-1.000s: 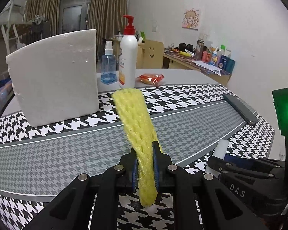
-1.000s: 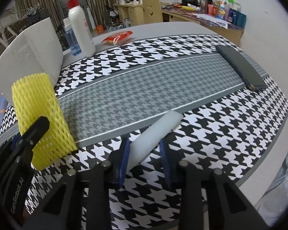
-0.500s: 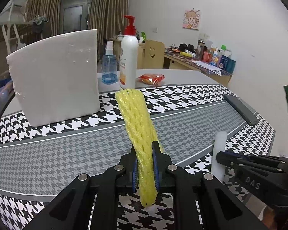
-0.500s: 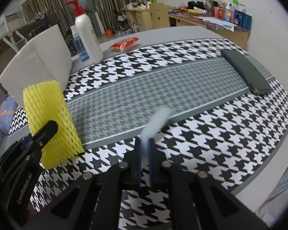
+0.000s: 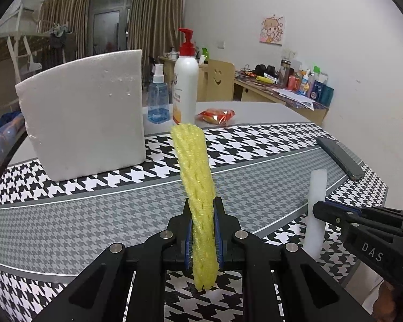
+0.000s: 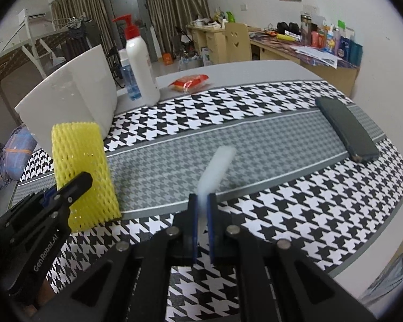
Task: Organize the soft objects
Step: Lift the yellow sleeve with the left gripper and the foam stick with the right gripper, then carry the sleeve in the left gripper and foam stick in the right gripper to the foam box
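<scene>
Over houndstooth surface [image 5: 67, 225] we see left gripper [image 5: 203, 230] fingers clamped on yellow foam net [image 5: 194, 166], right gripper [image 6: 201, 222] fingers clamped on white foam stick [image 6: 215, 169].

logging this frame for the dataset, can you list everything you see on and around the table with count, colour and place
yellow foam mesh sleeve: 1, yellow, clamped upright in the left gripper
white foam stick: 1, white, clamped in the right gripper
white styrofoam block: 1, white, standing at table's far left
white pump bottle with red top: 1, white and red, far side of table
clear blue spray bottle: 1, blue, left of the pump bottle
red snack packet: 1, red, right of the pump bottle
dark flat rectangular case: 1, dark grey, right end of table
houndstooth tablecloth: 1, black, white, grey
left gripper: 1, black, shut
right gripper: 1, black, shut
</scene>
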`<state>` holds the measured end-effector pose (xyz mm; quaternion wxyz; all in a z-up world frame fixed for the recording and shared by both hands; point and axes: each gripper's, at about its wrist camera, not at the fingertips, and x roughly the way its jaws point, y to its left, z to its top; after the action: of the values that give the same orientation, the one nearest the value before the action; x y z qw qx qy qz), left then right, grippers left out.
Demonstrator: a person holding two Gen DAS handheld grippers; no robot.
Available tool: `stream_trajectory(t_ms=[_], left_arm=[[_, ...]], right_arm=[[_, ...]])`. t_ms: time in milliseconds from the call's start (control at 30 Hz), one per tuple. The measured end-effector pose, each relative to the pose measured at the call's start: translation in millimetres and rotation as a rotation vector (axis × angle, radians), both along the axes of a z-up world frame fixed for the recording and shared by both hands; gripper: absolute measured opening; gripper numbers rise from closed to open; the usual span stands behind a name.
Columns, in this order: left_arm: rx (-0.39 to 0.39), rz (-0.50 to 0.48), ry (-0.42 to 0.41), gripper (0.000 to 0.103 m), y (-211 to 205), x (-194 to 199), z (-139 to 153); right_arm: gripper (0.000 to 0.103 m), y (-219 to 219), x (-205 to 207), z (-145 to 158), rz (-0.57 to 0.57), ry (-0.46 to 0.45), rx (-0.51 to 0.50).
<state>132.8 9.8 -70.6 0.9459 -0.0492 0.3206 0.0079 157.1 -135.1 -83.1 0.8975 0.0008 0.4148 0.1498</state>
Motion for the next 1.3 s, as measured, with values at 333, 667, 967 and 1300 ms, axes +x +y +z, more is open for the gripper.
stream_trajectory(t_ms=[333,667,967,1300], left_arm=[[0.017,0.026,-0.019,0.014,2.4,-5.9,9.2],[0.051,0.064,-0.054,0.014,10.7,-14.0,23.9],[0.076,0.081,-0.084,0.014,19.3,-20.5,38.5],[0.097,0.118,-0.123,0.014,33.4,-24.1,53.0]], right_arm=[[0.009,0.6,-3.1,14.6,0.044,-0.069,0.008],[0.009,6.4,-3.9,30.0,0.099,-0.135,0.019],[0.009,7.3,-1.8,39.4,0.123,-0.158,0.041],[0.009,15.6,-1.2,53.4,0.16,-0.218,0.041]])
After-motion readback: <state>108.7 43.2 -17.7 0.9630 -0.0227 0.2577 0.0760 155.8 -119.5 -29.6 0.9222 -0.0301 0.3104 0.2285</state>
